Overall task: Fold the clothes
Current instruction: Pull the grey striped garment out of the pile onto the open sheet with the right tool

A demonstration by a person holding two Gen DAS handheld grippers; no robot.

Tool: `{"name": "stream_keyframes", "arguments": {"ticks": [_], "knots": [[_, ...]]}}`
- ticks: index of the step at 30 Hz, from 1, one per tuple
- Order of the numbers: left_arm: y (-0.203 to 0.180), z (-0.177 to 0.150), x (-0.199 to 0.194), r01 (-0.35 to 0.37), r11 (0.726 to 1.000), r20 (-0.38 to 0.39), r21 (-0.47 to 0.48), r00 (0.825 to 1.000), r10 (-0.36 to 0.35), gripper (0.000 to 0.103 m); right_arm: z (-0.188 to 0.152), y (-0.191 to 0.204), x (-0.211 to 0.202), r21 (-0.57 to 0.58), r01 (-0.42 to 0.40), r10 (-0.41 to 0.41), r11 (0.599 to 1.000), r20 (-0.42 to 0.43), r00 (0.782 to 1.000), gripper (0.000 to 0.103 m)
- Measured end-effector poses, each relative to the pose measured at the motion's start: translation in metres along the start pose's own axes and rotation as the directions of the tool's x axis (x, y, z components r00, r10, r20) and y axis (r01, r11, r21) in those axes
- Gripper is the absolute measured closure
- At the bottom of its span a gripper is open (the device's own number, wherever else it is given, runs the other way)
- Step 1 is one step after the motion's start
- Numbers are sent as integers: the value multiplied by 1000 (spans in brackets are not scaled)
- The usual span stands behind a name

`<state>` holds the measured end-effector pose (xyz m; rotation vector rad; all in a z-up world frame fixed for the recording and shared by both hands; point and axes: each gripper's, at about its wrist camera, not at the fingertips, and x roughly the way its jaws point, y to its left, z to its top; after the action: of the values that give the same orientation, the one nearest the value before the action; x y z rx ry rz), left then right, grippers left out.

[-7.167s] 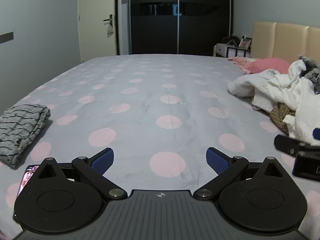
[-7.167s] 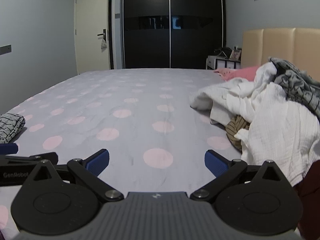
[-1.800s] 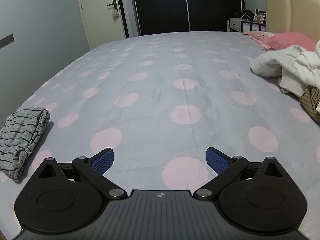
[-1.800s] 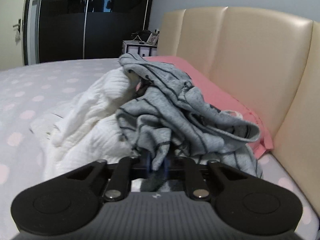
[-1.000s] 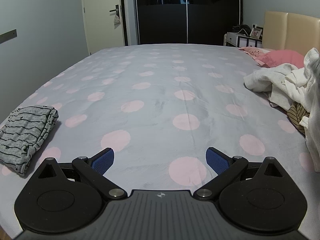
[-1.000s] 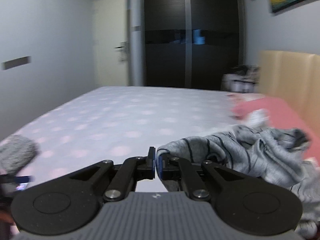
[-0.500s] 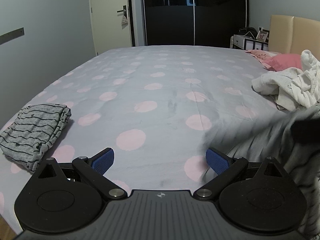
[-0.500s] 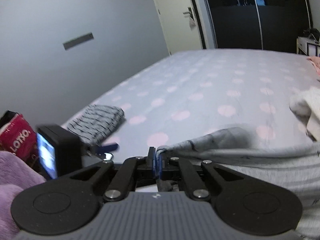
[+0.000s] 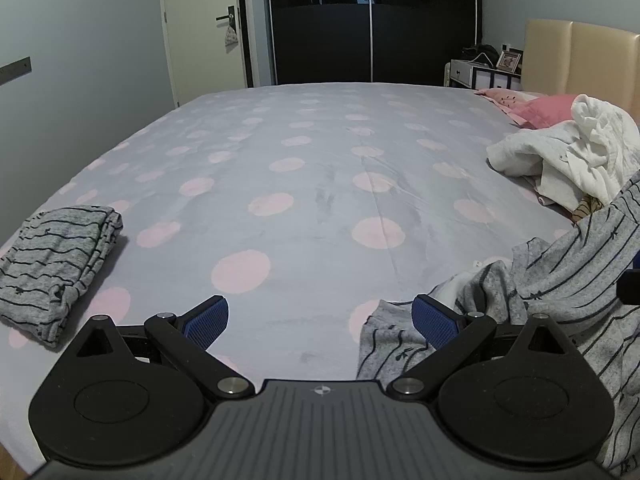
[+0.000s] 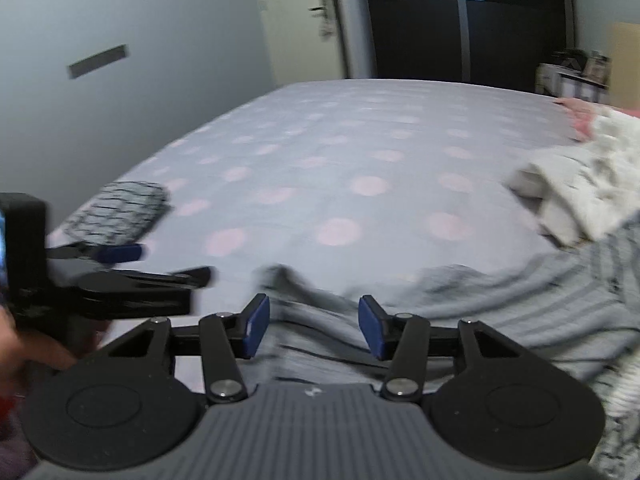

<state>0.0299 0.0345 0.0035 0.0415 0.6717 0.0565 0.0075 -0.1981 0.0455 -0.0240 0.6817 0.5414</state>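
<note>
The left gripper [image 9: 320, 316] hovers low over the bed [image 9: 320, 168] with its jaws spread wide and nothing between them; its blue right pad [image 9: 434, 320] lies just at the edge of the grey striped garment [image 9: 560, 272], which sprawls crumpled on the polka-dot cover at the near right. The right gripper [image 10: 314, 326] is released too, its 2 blue pads [image 10: 256, 326] parted with the same garment [image 10: 460, 300] lying loose beneath and between them, though that view is blurred; the left tool shows at its left edge. A folded striped piece [image 9: 52, 264] sits at the bed's near left, well apart from the loose one; a heap of white clothes [image 9: 568, 160] rests at the far right, near a pink pillow [image 9: 540, 106] and the beige headboard [image 9: 580, 56].
</note>
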Motion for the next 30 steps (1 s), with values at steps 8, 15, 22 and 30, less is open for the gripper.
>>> {"name": "stream_keyframes", "arguments": {"ticks": [8,15,22,30], "knots": [[-14,2,3,74,997,18,-27,997,-74,3,-17,-39,6,38,123,-122,992,-35,992,36],[-30,-1,19,139,989,-26,-43,990,-140,3,-31,-58,22,57,143,-138,988,-84,987,29],[-48,-10,36,164,986,-92,-10,982,-164,3,-40,-75,42,81,156,-145,984,-120,982,26],[-64,-21,53,152,985,-171,76,976,-137,20,-47,-83,65,100,169,-148,981,-183,972,26]]}}
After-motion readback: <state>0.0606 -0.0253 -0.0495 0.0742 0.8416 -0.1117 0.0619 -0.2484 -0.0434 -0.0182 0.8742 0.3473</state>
